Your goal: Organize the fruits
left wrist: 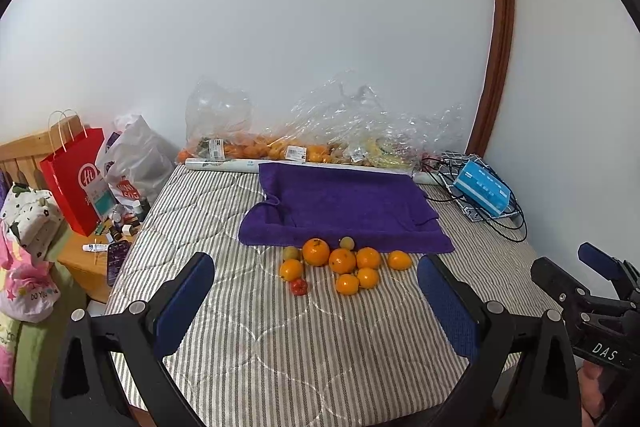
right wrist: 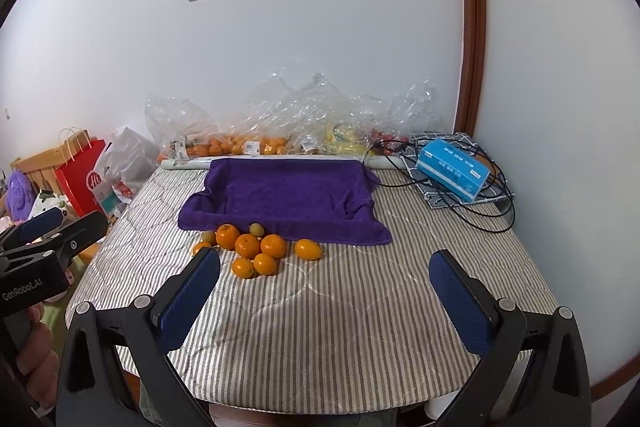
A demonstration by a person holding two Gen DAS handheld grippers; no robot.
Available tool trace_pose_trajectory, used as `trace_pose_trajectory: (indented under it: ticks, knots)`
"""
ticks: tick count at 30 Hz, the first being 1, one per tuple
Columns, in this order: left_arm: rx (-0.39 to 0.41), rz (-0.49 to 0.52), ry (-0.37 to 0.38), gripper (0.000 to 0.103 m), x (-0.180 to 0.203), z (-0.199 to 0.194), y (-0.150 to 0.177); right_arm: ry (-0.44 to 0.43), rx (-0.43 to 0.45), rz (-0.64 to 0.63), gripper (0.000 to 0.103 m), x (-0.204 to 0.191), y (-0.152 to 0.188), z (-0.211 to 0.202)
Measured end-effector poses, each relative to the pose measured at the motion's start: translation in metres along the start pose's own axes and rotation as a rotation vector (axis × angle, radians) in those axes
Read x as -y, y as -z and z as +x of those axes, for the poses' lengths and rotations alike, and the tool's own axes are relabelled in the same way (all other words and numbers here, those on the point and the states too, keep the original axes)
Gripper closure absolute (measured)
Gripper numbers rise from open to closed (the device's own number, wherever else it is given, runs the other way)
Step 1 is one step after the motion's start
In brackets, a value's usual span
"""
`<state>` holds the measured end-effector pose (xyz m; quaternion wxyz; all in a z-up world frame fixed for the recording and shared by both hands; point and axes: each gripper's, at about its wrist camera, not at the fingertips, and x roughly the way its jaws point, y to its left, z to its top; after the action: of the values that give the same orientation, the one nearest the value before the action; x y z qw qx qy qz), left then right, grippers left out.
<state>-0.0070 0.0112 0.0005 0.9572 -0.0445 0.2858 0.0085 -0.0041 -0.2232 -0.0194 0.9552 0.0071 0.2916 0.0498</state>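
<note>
Both wide open, nothing held: left gripper (left wrist: 316,291) and right gripper (right wrist: 326,285) up over the near end of the striped table (left wrist: 280,359). Oranges (left wrist: 342,260) bunched with a couple of green fruits (left wrist: 346,242) and a red tomato (left wrist: 299,286), right against the purple towel's (left wrist: 344,207) front edge.

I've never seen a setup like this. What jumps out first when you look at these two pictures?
The bright cluster of orange fruits lies loose on the striped table cover, just in front of a purple towel draped over what looks like a shallow tray. Low in each view, a gripper's blue-padded fingers stand wide apart and empty: the left gripper and the right gripper. Crinkled clear plastic bags holding more fruit line the wall behind.
</note>
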Motion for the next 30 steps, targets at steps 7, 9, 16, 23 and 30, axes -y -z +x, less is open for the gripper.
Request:
trace_pose_trajectory:
  ticks: [7,9,16,23,30]
  knots:
    - [-0.003,0.002,0.003,0.0,0.0021,-0.0007,-0.0006,-0.003,0.001,0.002,0.0,0.0007,0.0013,-0.0002]
    - [-0.002,0.001,0.002,0.001,0.0027,-0.0021,0.0011,-0.004,0.0,0.004,0.0,0.0008,0.0014,0.0003]
    - [0.001,0.002,0.004,0.001,0.004,-0.0041,0.0007,-0.005,0.002,0.005,0.0,0.0007,0.0033,-0.0003]
    - [0.001,0.002,0.004,0.001,0.0043,-0.0039,0.0013,-0.007,0.002,0.005,0.0,0.0009,0.0026,-0.0006]
    - [0.002,0.003,0.004,0.001,0.005,-0.0046,0.0009,-0.009,-0.001,0.003,0.0,-0.0017,0.0018,-0.0006]
